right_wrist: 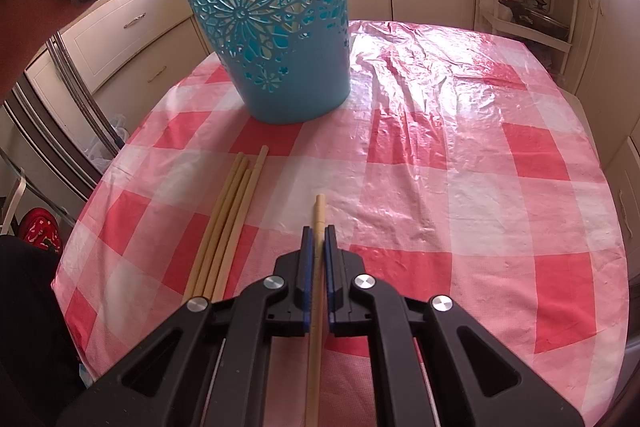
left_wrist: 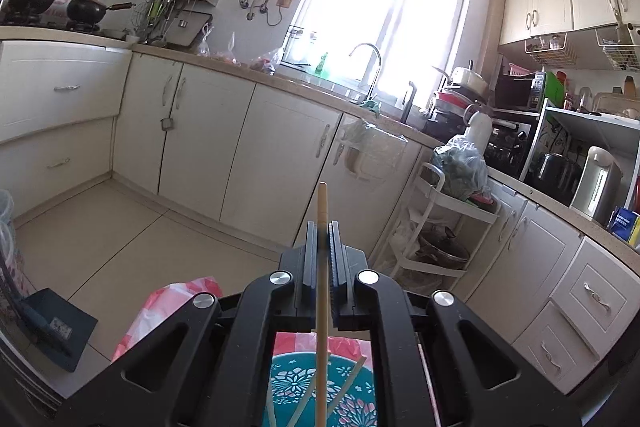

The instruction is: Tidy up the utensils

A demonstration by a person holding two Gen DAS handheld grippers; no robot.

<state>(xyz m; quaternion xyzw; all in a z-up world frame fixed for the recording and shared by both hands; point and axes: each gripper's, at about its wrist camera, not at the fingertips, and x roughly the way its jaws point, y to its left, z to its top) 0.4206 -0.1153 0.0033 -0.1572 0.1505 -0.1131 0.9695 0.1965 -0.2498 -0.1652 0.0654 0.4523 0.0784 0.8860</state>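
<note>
Left gripper (left_wrist: 322, 231): fingers pinch one chopstick (left_wrist: 321, 267) above blue basket (left_wrist: 352, 387). Right gripper (right_wrist: 318, 237): fingers pinch another chopstick (right_wrist: 319, 227) over bench (right_wrist: 460, 167); spare chopsticks (right_wrist: 228, 223) lie left.

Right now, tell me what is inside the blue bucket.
The left-wrist view looks down into the blue bucket: two or three chopsticks lean inside. The left claw hides most of the inside.

the left tongs (left_wrist: 322, 227) are clamped on a pale wooden chopstick (left_wrist: 321, 307) held upright above a teal plastic basket with flower cut-outs (left_wrist: 288, 379), where two more thin chopsticks (left_wrist: 344, 387) lean, over a red-and-white checked plastic cloth (left_wrist: 168, 307).
</note>
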